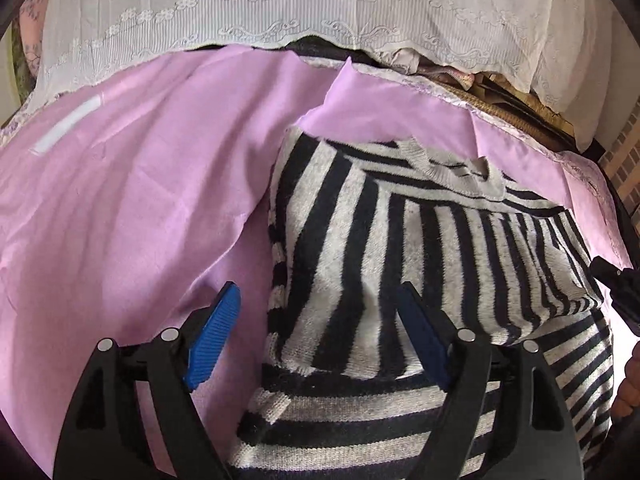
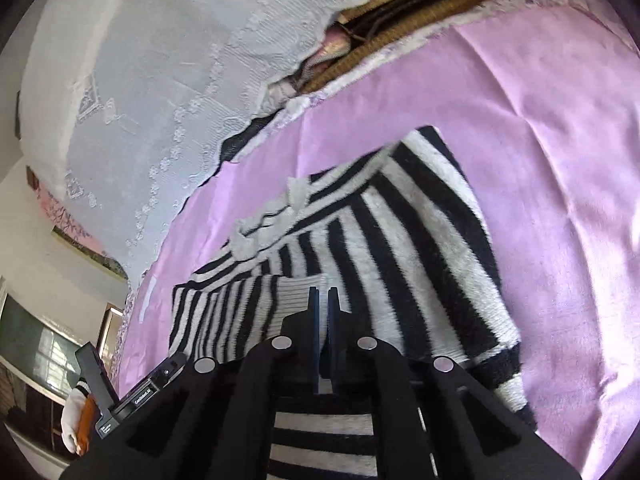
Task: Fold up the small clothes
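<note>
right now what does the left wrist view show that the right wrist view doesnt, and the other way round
Only the left wrist view shows the left gripper, jaws wide with blue pads, over the sweater's near edge, and a white strip on the sheet.

Only the right wrist view shows the right gripper, jaws nearly together over a folded sleeve cuff; whether they pinch it I cannot tell. A white gloved hand and a window sit at far left.

Both show the striped sweater lying on the pink sheet, with the white lace cloth behind.
</note>
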A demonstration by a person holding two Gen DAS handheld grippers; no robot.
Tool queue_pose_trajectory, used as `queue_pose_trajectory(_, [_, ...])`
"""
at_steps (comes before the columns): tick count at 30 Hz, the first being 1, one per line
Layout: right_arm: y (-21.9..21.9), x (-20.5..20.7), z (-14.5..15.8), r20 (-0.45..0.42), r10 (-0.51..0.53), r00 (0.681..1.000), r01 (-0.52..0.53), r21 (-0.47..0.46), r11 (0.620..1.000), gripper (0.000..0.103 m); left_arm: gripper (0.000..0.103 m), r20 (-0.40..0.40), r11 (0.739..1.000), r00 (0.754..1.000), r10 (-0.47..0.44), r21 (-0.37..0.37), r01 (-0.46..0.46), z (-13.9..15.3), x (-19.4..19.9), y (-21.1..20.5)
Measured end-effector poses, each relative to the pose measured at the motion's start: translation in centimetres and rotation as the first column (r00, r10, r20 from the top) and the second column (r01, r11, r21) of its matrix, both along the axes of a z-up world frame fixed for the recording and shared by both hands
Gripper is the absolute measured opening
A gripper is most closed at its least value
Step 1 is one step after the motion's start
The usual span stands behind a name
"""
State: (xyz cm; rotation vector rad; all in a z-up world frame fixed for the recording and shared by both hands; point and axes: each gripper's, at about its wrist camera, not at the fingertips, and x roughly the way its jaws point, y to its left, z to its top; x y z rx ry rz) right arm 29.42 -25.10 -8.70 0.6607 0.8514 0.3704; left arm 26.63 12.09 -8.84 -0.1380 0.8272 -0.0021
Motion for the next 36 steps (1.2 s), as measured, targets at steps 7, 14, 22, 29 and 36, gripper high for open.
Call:
queue_pose_trajectory(7, [7.0, 0.6, 0.2, -0.001, 0.197, 0.98, -0.196, -0.109, 0.975, 0.01, 0.096, -0.008, 0.988, 0.996, -0.09, 0.124, 0.09, 0.5, 1.7, -3.8])
queue_pose_trajectory(14, [3.3, 2.5, -4.7, -0.147, 0.196, 0.969, -0.174, 0.149, 0.973, 0.0, 0.099, -0.126, 0.999, 0.992, -0.021, -0.051, 0.015, -3.1, 3.3, 0.4])
queue_pose_trajectory(22, [4.4, -0.9, -1.0, -0.043, 0.183, 0.982, -0.182, 0.036, 0.983, 0.043, 0.098, -0.008, 0.992, 0.996, -0.086, -0.094, 0.085, -0.2, -1.0, -0.7])
queue_pose_trajectory(29, [4.7, -1.2, -2.5, -0.076, 0.161, 0.984, -0.167, -0.083, 0.982, 0.032, 0.099, -0.144, 0.996, 0.986, -0.081, 0.031, 0.086, -3.0, -0.5, -2.1])
queue_pose_trajectory(36, [3.7, -6.6, -0.7, 0.019, 0.132, 0.991, -0.128, -0.156, 0.98, 0.04, 0.098, -0.102, 0.993, 0.989, -0.103, -0.075, 0.096, -1.9, -5.2, -0.5])
